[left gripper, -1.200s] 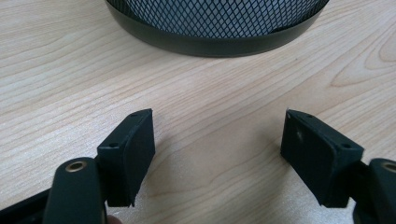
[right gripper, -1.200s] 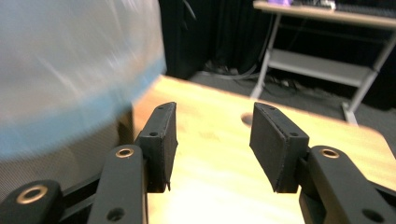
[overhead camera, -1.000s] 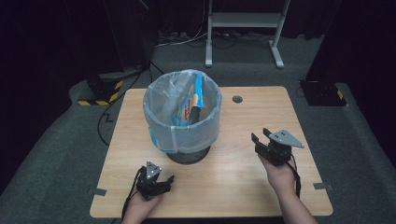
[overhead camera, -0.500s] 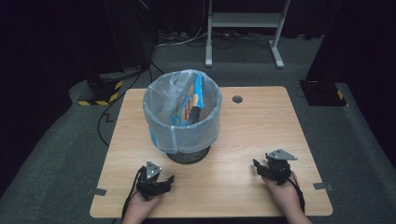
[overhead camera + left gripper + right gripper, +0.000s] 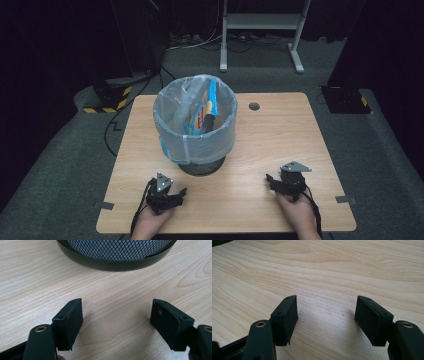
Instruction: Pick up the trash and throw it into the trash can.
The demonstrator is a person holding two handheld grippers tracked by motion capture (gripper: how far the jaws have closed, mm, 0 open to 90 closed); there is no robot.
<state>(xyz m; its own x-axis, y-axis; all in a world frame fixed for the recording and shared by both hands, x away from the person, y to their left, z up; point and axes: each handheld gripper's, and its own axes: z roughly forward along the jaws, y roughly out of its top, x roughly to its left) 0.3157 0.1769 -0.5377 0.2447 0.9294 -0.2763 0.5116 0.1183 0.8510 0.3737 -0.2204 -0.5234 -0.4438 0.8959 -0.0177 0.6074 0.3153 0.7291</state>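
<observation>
A black mesh waste bin [image 5: 196,125] lined with a clear plastic bag stands on the wooden table [image 5: 280,130], left of centre. Blue and orange packaging and a dark item lie inside it. My left gripper [image 5: 175,194] rests low on the table near the front edge, just in front of the bin, open and empty. In the left gripper view the bin's black base rim [image 5: 115,263] lies close ahead of the left gripper [image 5: 117,315]. My right gripper [image 5: 272,181] sits at the front right, open with nothing between its jaws. Bare wood lies under the right gripper [image 5: 326,315].
A round grommet hole [image 5: 254,106] is set in the table behind the bin. Grey carpet surrounds the table. A white stand frame [image 5: 260,30] is at the back, and cables run on the floor at the left [image 5: 112,125].
My right gripper has dropped and come back toward the front edge of the table. The left gripper has stayed put.
</observation>
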